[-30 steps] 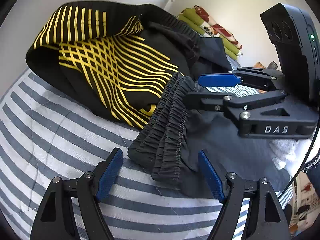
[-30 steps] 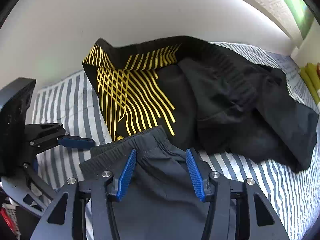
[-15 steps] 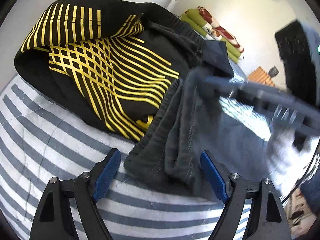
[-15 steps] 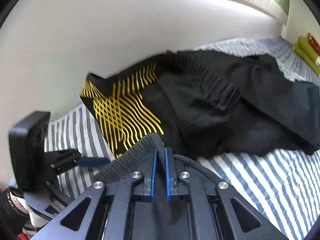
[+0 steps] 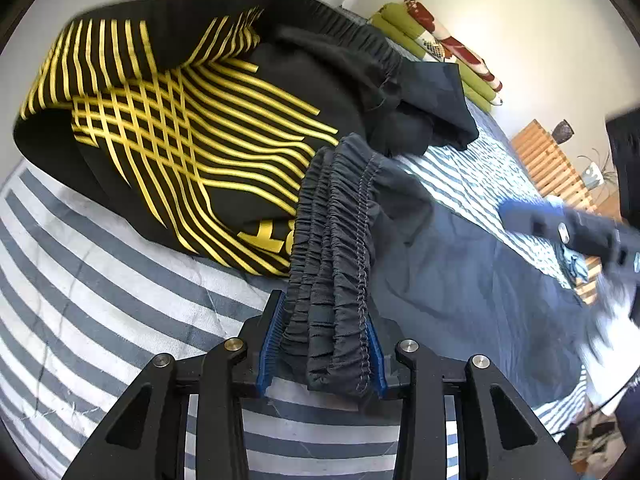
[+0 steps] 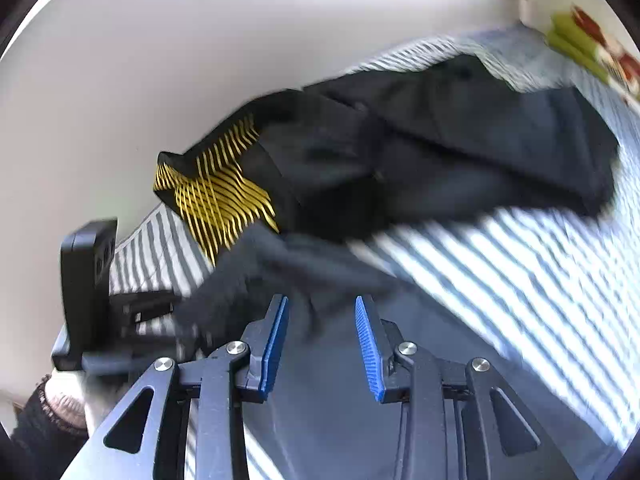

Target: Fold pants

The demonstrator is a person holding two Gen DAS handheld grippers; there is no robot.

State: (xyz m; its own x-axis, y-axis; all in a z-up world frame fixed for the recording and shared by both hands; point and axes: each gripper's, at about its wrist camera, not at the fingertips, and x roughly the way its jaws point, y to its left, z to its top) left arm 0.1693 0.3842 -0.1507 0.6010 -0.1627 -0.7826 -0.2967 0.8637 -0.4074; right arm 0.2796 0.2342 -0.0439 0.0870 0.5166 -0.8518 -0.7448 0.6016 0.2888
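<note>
Left wrist view: the dark grey pants (image 5: 432, 264) lie on the striped bedsheet (image 5: 92, 292), their gathered elastic waistband (image 5: 332, 264) bunched in several layers and running straight out from the left gripper (image 5: 322, 344). That gripper pinches the stacked waistband between its blue pads (image 5: 272, 340), the fabric filling the gap between the fingers. The rest of the pants spreads out to the right of the fingers, toward the right gripper (image 5: 560, 232), which shows there as a motion-blurred dark shape over the cloth.

Right wrist view: the right gripper (image 6: 322, 344) has its blue pads (image 6: 368, 348) spread apart, with the grey pants cloth (image 6: 332, 412) lying beneath and between them; nothing is clamped. The picture is blurred.

Beyond the left gripper's fingertips, touching the waistband, lies a black garment with yellow stripes (image 5: 192, 128), and past it, further up and right, more black clothing (image 5: 360, 64). Folded green and red bedding (image 5: 436, 40) sits by the far wall.
</note>
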